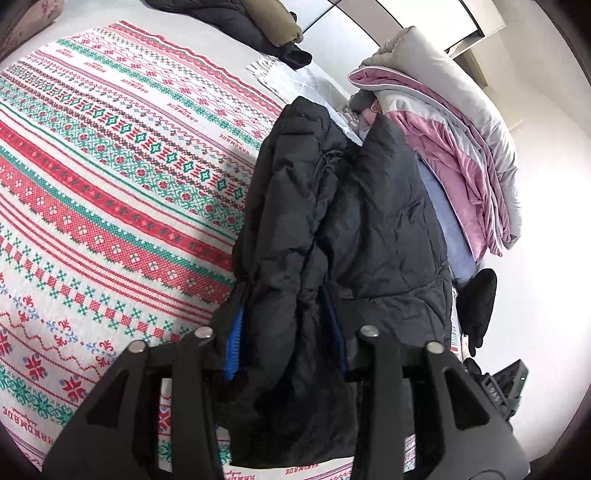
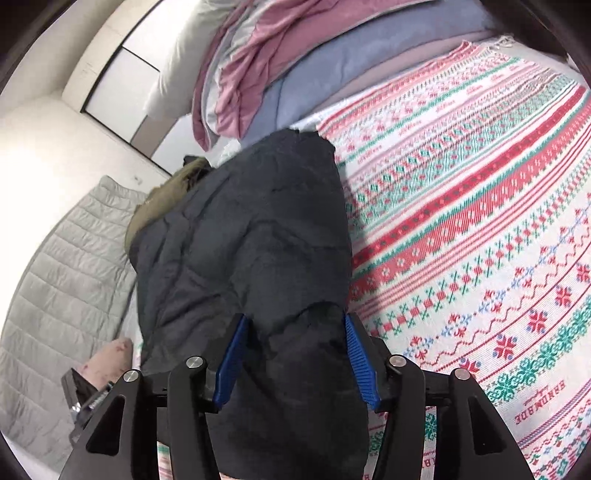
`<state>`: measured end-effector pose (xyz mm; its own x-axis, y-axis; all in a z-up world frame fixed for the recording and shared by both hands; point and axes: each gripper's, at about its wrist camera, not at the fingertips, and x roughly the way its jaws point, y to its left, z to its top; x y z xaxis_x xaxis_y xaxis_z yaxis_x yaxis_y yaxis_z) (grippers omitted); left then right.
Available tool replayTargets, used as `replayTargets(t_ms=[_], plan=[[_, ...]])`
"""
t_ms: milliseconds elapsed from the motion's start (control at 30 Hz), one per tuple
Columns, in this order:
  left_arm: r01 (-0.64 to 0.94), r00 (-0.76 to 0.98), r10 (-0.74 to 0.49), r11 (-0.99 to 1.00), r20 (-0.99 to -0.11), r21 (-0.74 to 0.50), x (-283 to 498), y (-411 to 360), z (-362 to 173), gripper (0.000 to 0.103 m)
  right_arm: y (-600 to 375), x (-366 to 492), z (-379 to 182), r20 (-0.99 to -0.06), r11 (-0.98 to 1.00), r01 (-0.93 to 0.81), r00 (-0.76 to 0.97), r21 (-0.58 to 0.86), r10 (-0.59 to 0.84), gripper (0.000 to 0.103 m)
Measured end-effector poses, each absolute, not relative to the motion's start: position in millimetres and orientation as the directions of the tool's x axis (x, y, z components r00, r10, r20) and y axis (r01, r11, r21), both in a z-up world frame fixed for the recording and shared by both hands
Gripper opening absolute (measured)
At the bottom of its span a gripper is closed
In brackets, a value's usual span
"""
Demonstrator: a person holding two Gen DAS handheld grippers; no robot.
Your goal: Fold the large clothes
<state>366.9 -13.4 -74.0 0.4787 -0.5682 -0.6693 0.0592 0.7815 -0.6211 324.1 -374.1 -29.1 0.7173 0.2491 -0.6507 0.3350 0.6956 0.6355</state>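
Fingers, both pairs: my left gripper (image 1: 286, 343) and right gripper (image 2: 295, 363) each clamp a thick bunch of the black puffer jacket (image 1: 354, 221). Location: jacket hangs over the bed's patterned blanket (image 1: 110, 177), near the edge by the piled quilts (image 1: 461, 147). Handling, my judgement: light, bulky, slick-shelled, springy; grip seams or hem, not loose padding.

Bed covered by a red-green patterned blanket (image 1: 110, 177). Black puffer jacket (image 1: 332, 221) lies on it. Pink-grey folded quilt (image 1: 461, 140) along one edge; dark and olive garments (image 1: 258, 29) at far corner.
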Motion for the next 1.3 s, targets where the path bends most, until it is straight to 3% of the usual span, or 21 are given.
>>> replayTargets(t_ms=[67,133,200,233,267,300,367,433,533,800,1000,1067,1167,1200,1233,1267,1300], plan=[[0.061,0.471,-0.558,0.793,-0.684,-0.606,369.2,-15.1,-80.8,0.056,-375.4,327.3,-41.7,-0.656,0.676,0.345,0.704,0.651,0.273,0.077],[0.07,0.445,-0.564,0.796,-0.696,-0.601,372.2,-19.0,-91.9,0.06,-380.8,331.9,-64.8,-0.624,0.601,0.343,0.698,0.722,0.351,0.084],[0.055,0.416,-0.599,0.767,-0.684,-0.639,377.0,-20.0,-103.1,0.061,-387.1,334.0,-80.0,-0.565,0.529,0.316,0.714,0.788,0.413,0.084],[0.041,0.403,-0.621,0.746,-0.672,-0.665,379.2,-20.0,-108.2,0.058,-388.2,335.9,-80.0,-0.55,0.53,0.294,0.718,0.795,0.427,0.08],[0.048,0.404,-0.631,0.737,-0.662,-0.674,379.6,-20.8,-108.3,0.047,-386.3,339.0,-76.0,-0.541,0.546,0.262,0.714,0.795,0.445,0.06],[0.073,0.415,-0.629,0.743,-0.657,-0.665,378.9,-23.9,-104.2,0.035,-383.6,340.2,-69.2,-0.53,0.565,0.23,0.717,0.792,0.452,0.054],[0.113,0.439,-0.607,0.768,-0.662,-0.63,374.7,-30.3,-92.5,0.023,-374.0,338.3,-46.8,-0.546,0.653,0.189,0.737,0.733,0.399,0.036],[0.121,0.453,-0.6,0.775,-0.66,-0.621,369.9,-35.5,-81.2,0.019,-361.7,335.4,-22.5,-0.565,0.741,0.156,0.753,0.653,0.339,0.032],[0.129,0.458,-0.676,0.693,-0.577,-0.71,360.6,-42.1,-67.4,0.016,-350.1,326.0,15.8,-0.572,0.849,0.126,0.787,0.514,0.23,0.028],[0.359,0.356,-0.835,0.536,-0.419,-0.764,291.9,-177.4,-4.9,0.016,-425.5,252.2,77.1,-0.571,0.945,0.128,0.818,0.302,0.072,0.026],[0.437,0.2,-0.884,0.466,-0.422,-0.769,258.1,-323.1,-13.6,0.017,-549.9,180.7,108.1,-0.548,0.927,0.276,0.831,0.253,-0.098,0.026],[0.427,0.148,-0.866,0.492,-0.478,-0.759,248.4,-370.6,-37.1,0.02,-597.7,157.3,101.4,-0.536,0.899,0.333,0.833,0.285,-0.139,0.026],[0.375,0.052,-0.755,0.621,-0.653,-0.688,236.9,-426.5,-92.6,0.031,-669.7,130.5,59.0,-0.564,0.802,0.436,0.811,0.408,-0.155,0.031],[0.329,0.024,-0.777,0.601,-0.629,-0.729,232.8,-431.3,-110.8,0.037,-689.5,127.8,34.7,-0.624,0.755,0.506,0.764,0.417,-0.167,0.035],[0.311,0.021,-0.802,0.573,-0.597,-0.758,228.8,-430.6,-116.6,0.041,-708.3,126.4,3.8,-0.717,0.702,0.599,0.673,0.385,-0.181,0.045],[0.315,0.03,-0.819,0.552,-0.573,-0.772,224.6,-428.4,-117.9,0.044,-718.8,120.5,-15.7,-0.756,0.67,0.635,0.634,0.385,-0.166,0.052],[0.345,0.032,-0.82,0.546,-0.572,-0.764,221.3,-427.2,-114.8,0.045,-728.1,110.0,-30.2,-0.757,0.629,0.65,0.637,0.426,-0.145,0.054]])
